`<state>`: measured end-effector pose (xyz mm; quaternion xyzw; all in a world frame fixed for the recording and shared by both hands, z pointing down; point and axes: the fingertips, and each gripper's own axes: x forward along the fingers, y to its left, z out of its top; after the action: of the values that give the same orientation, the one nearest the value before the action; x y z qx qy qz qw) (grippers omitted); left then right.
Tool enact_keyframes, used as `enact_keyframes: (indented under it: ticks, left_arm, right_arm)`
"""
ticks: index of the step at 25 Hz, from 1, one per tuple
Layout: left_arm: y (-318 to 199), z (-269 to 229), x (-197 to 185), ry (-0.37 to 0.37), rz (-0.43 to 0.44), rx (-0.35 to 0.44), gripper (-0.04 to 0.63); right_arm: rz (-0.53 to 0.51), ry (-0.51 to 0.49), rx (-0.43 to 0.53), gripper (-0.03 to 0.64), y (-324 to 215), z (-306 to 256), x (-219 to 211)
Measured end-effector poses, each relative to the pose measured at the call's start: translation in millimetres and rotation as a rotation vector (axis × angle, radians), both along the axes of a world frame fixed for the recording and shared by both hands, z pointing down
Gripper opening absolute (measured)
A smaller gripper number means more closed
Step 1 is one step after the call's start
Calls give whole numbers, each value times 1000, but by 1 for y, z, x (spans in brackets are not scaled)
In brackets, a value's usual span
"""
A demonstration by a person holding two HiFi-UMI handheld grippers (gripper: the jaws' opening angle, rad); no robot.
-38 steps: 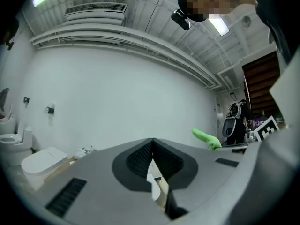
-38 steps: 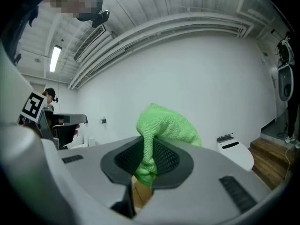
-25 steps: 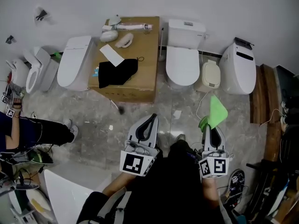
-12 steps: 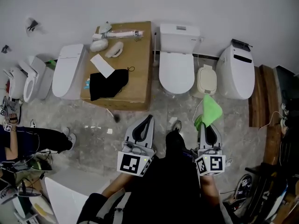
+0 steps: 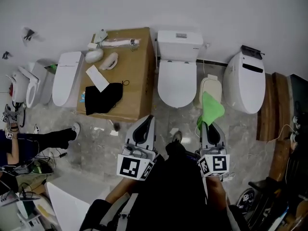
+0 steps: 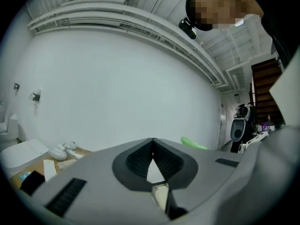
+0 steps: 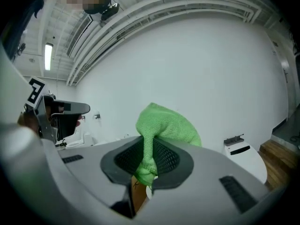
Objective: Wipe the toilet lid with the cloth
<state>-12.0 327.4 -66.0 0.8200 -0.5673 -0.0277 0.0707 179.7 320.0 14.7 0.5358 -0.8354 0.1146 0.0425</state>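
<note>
A white toilet with its lid down stands against the wall, just ahead of me in the head view. My right gripper is shut on a green cloth, which sticks up beyond its jaws; it hangs near the lid's right front corner, above the floor. My left gripper is shut with nothing in it, its jaws meeting at the tips, and sits to the left of the toilet bowl's front.
A cardboard box with a black cloth and white parts stands left of the toilet. Another toilet and a small beige seat are on the right, more toilets on the left. A person's leg lies at far left.
I have stepped forward: the toilet and the box have drawn closer and lower in the head view. Both grippers hold their pose, the cloth still in the right one.
</note>
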Motion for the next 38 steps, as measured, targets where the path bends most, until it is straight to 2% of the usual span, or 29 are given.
enact_keyframes:
  ticks: [4,10,15,21,27,33,38]
  left_arm:
    - [-30,2,9,-19,-33,2,-2]
    - [-75,8,2,-22,-75,-15,-2]
    - [-118,24,-13,-22,-75,-26,-2]
    - [-190,51,-36,-5,-56,-77,-2]
    - [-257,76,-60,6,-37,-76,-2]
    - [-305,124,-83,10,-47,-167,-2]
    - [-335,160,-95,39,-38,-187,-2]
  right_arm:
    - [-48,9,1,65,-44,6,6]
    - [-88,20,-35,66,-105,30,-1]
    - [-118,54,-49,64,-158,49,-22]
    - [-161,103,-89,65,-234,90,-58]
    - [-222,165,-161,65,-311,154,-98]
    - [-303,249,-228,64,-372,228,-133]
    - [-389,318,-273,65,-407,299,-158]
